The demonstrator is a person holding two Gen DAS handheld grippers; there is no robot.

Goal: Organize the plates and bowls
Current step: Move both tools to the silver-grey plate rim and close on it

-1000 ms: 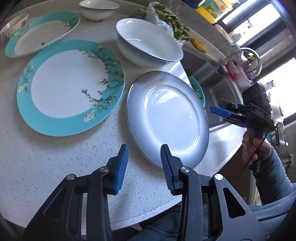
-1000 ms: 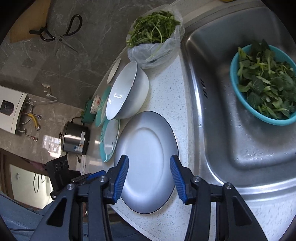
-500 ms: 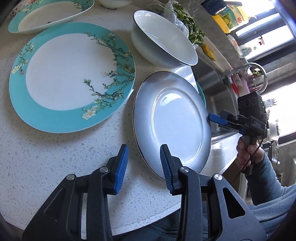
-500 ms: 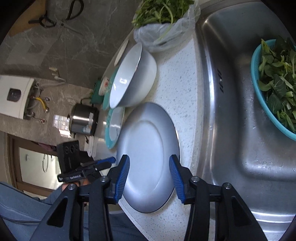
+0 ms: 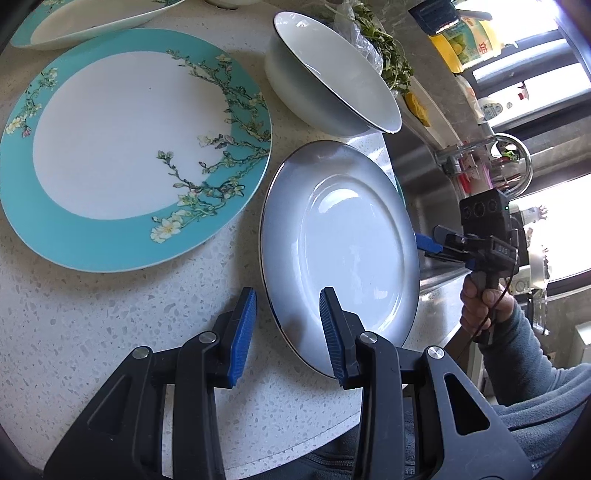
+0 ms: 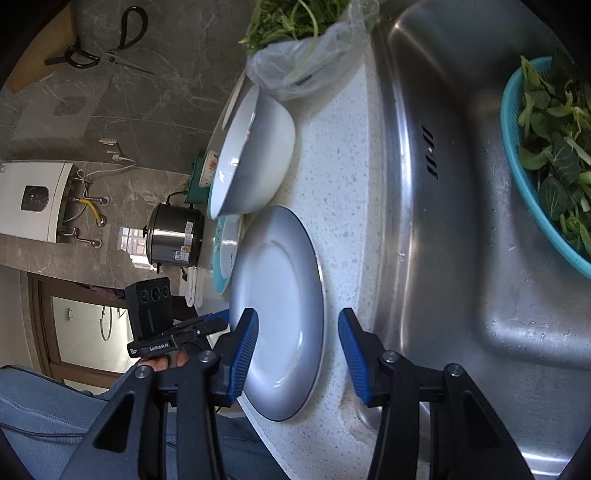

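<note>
A grey-white plate (image 5: pixel 343 251) lies flat on the speckled counter beside the sink. My left gripper (image 5: pixel 288 328) stands open astride its near-left rim, one finger over the plate and one over the counter, neither pad pressing. Across the plate, my right gripper (image 6: pixel 295 350) straddles the opposite rim of the plate (image 6: pixel 280 295); its jaws are closing, with the pads still off the plate. Each gripper shows in the other view: the right gripper (image 5: pixel 428 245) and the left gripper (image 6: pixel 218 321). A teal floral plate (image 5: pixel 125 147) and a white bowl (image 5: pixel 332 81) sit behind.
A second teal plate (image 5: pixel 92 18) lies at the back. The steel sink (image 6: pixel 461 221) holds a teal colander of greens (image 6: pixel 546 158). A bag of greens (image 6: pixel 303 44) stands past the bowl. The counter's front edge (image 5: pixel 295 435) runs just below the grey plate.
Both grippers have come down and closer to the grey plate, so its rim now lies between each pair of fingers. The right jaws have narrowed a little.
</note>
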